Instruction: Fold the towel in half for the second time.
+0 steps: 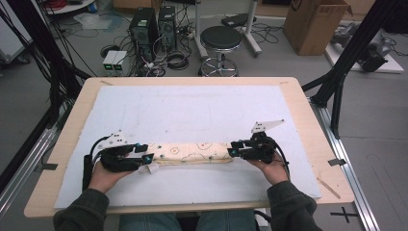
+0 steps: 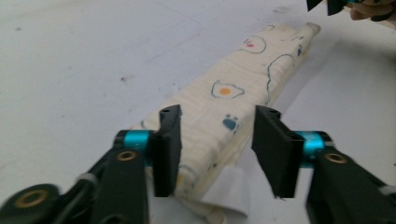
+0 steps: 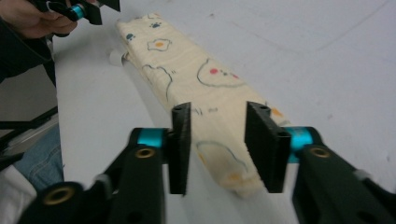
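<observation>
Cream folded cloth (image 1: 195,153) mid-mat, mat (image 1: 192,110) margins bare

Folded cloth (image 1: 195,153) on mat (image 1: 192,110); tongs at both ends.

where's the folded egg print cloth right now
In the high view the folded egg print cloth lies flat on the white mat, near the table's front edge, between the left tool and right tool.

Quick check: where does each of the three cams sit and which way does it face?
High view: above the person's side, facing forward and down on the table; forearms, both hands show.
Left gripper view: on the left tongs, looking along the folded cloth.
Right gripper view: on the right tongs, looking back along it.
Shared: each gripper view shows the other tongs at the cloth's far end.
</observation>
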Tool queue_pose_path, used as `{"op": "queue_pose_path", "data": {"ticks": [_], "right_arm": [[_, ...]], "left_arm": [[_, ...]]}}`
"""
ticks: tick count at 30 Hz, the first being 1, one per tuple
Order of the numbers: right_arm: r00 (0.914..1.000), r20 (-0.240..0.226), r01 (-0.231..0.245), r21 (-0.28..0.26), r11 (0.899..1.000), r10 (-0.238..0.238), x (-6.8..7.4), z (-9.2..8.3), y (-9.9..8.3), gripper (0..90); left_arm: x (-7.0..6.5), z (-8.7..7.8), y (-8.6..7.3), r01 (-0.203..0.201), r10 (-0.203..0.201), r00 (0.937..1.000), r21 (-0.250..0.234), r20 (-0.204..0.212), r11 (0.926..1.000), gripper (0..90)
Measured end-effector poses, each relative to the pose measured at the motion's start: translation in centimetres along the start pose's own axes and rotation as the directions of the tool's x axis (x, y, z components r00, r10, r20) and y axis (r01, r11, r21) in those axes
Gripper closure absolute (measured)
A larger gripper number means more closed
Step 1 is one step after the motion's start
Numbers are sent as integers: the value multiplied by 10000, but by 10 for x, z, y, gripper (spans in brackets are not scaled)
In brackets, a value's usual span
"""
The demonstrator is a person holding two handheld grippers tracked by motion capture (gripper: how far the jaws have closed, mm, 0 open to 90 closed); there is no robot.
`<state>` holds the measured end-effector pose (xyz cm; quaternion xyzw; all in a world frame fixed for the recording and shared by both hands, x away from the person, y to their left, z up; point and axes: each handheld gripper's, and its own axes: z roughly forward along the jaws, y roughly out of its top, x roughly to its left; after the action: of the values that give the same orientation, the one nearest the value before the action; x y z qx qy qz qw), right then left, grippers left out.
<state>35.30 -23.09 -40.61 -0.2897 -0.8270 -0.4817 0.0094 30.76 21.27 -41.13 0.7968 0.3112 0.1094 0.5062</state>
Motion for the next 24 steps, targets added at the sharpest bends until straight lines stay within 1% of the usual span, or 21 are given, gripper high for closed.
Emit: {"op": "queue_pose_path", "data": {"ticks": [1, 3, 4, 6, 8, 9, 12, 14, 16, 17, 19, 20, 22, 24], "right_arm": [[10000, -50, 83, 32, 10000, -83, 2, 3, 4, 757], [9993, -306, 200, 122, 9997, -196, 6, 13, 13, 832], [9989, -387, 265, 124, 9996, -260, 7, 16, 16, 846], [9975, -592, 414, 363, 9985, -392, 10, 27, 24, 867], [9958, -751, 561, 613, 9965, -514, 13, 38, 30, 871], [9953, -795, 604, 744, 9954, -544, 15, 44, 33, 871], [9942, -883, 700, 1031, 9922, -610, 18, 60, 39, 872], [9937, -945, 714, 1274, 9893, -596, 19, 70, 40, 876], [9924, -984, 882, 1484, 9850, -741, 22, 80, 40, 878], [9918, -1005, 951, 1723, 9804, -785, 24, 84, 39, 877], [9909, -911, 1160, 2110, 9706, -986, 26, 92, 37, 878], [9903, -855, 1271, 2329, 9642, -1099, 26, 95, 35, 878], [9903, -821, 1296, 2497, 9596, -1124, 25, 97, 32, 877], [9893, -674, 1432, 2710, 9519, -1296, 26, 96, 28, 876]], "left_arm": [[-2, 6, 4, -30, 30, 10000, 43, -46, 10000, 641], [-5, 14, 8, -100, 100, 9999, 79, -23, 9999, 762], [-7, 20, 11, -154, 156, 9999, 241, -54, 9996, 800], [-8, 30, 15, -256, 254, 9997, 355, 40, 9990, 848], [-11, 39, 19, -324, 319, 9994, 511, 89, 9982, 862], [-12, 43, 20, -447, 439, 9989, 608, 138, 9971, 864], [-15, 54, 20, -508, 490, 9985, 868, 236, 9949, 871], [-16, 60, 18, -632, 610, 9979, 1189, 223, 9909, 877], [-17, 64, 16, -731, 713, 9973, 1488, 177, 9862, 878], [-17, 65, 15, -826, 816, 9966, 1698, 130, 9820, 878], [-18, 67, 14, -905, 913, 9958, 1940, 47, 9768, 878], [-18, 67, 13, -917, 930, 9957, 2004, 33, 9754, 878], [-17, 66, 10, -980, 1003, 9950, 2132, -2, 9721, 878], [-15, 63, 6, -914, 950, 9955, 2253, -53, 9700, 877]]}}
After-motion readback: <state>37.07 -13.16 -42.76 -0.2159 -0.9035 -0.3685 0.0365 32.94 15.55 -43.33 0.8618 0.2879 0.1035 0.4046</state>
